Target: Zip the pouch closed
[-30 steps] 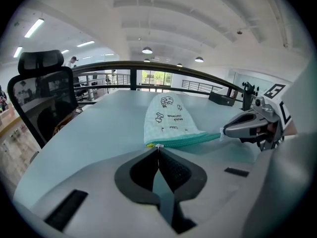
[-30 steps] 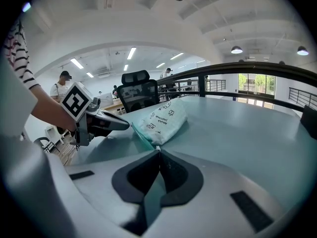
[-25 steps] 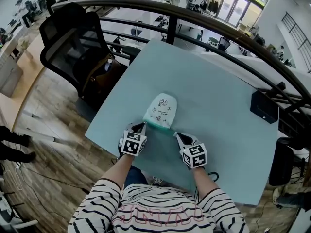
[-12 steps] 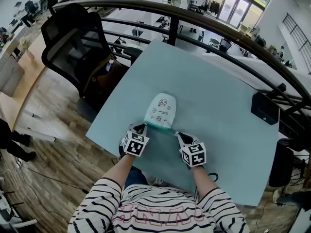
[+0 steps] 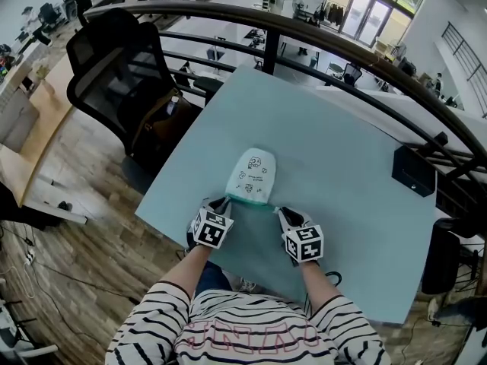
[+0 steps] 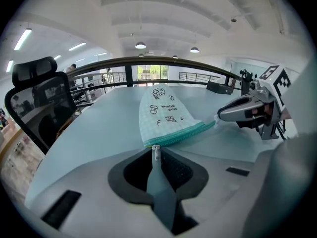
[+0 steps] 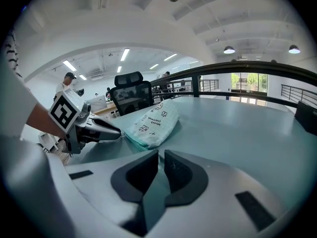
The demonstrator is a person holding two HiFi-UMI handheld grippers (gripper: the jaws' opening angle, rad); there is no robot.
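Since the pouch (image 5: pixel 253 175) shows its teal zip (image 6: pixel 181 134) closed along the whole near edge, the step in hand is judged to be release, not pulling. The pouch lies flat on the tabletop (image 5: pixel 335 150), zip edge toward the person, between the two tongs.

- Left tongs (image 5: pixel 224 201), at the left corner: pressed almost together, pinching the zipper pull (image 6: pixel 156 151); jaws have just eased open a little.
- Right tongs (image 5: pixel 277 211), at the right corner: jaws have also just eased, now a narrow slit with nothing between them. The tip is just beside the zip's end; contact uncertain.

Next move, as judged: spread the left tongs fully, then back both straight off so the pull is not dragged back along the teeth. Risk: the pull snags on a pad.

Room: open office hall, with a curved dark railing (image 5: pixel 304 33) beyond the far edge. The tabletop is pale blue-green and matte. A black office chair (image 5: pixel 114 74) stands at left on a wood floor (image 5: pixel 84 226). A small black box (image 5: pixel 413 167) sits at the tabletop's right edge.
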